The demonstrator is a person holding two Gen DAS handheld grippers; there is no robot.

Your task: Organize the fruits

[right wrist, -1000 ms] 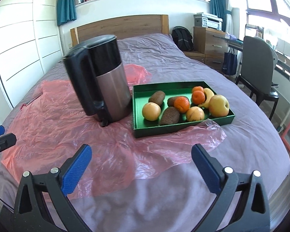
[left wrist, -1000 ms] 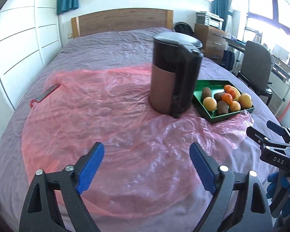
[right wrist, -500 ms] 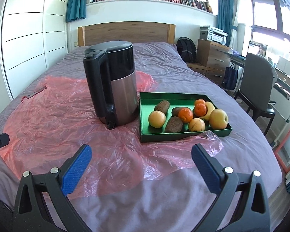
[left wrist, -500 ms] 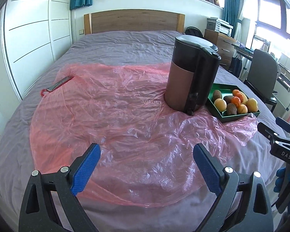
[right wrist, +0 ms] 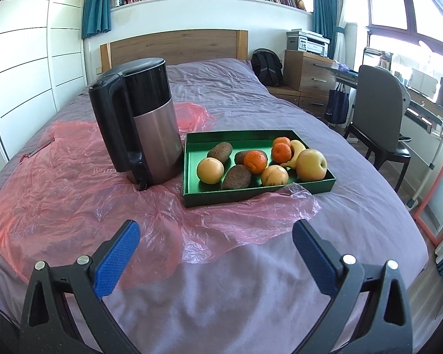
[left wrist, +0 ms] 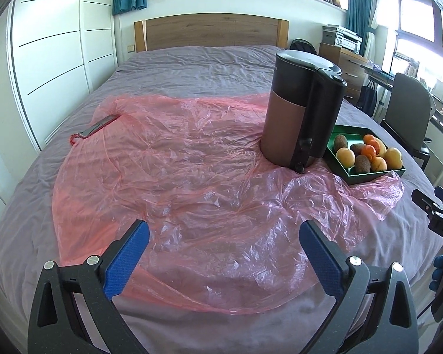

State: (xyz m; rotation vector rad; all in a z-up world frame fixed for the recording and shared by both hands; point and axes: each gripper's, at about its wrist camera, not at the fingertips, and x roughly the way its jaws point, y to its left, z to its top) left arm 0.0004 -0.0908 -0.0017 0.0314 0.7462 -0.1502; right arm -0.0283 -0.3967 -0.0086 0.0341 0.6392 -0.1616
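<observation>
A green tray (right wrist: 251, 199) sits on the bed right of a black and steel kettle (right wrist: 138, 126). It holds several fruits: a yellow apple (right wrist: 311, 165), a banana (right wrist: 296, 150), mandarins (right wrist: 255, 160), pale oranges (right wrist: 210, 171) and brown kiwis (right wrist: 236, 177). My right gripper (right wrist: 216, 230) hovers open and empty over the bed's near edge, short of the tray. My left gripper (left wrist: 223, 230) is above the pink plastic sheet (left wrist: 192, 177); its jaws are opening with nothing between them. From there the tray (left wrist: 372, 177) lies far right, behind the kettle (left wrist: 301, 109).
A red-handled tool (left wrist: 100, 125) lies at the sheet's far left edge. White wardrobe doors (left wrist: 59, 59) line the left side. A chair (right wrist: 378, 112), desk and wooden dresser (right wrist: 307, 70) stand right of the bed. The right gripper (left wrist: 426, 194) shows at the left view's right edge.
My left gripper's jaws have spread wider, and the kettle and tray have slid rightward and farther off in its view. The right view has levelled out. Fruits, tray and kettle stay put.
</observation>
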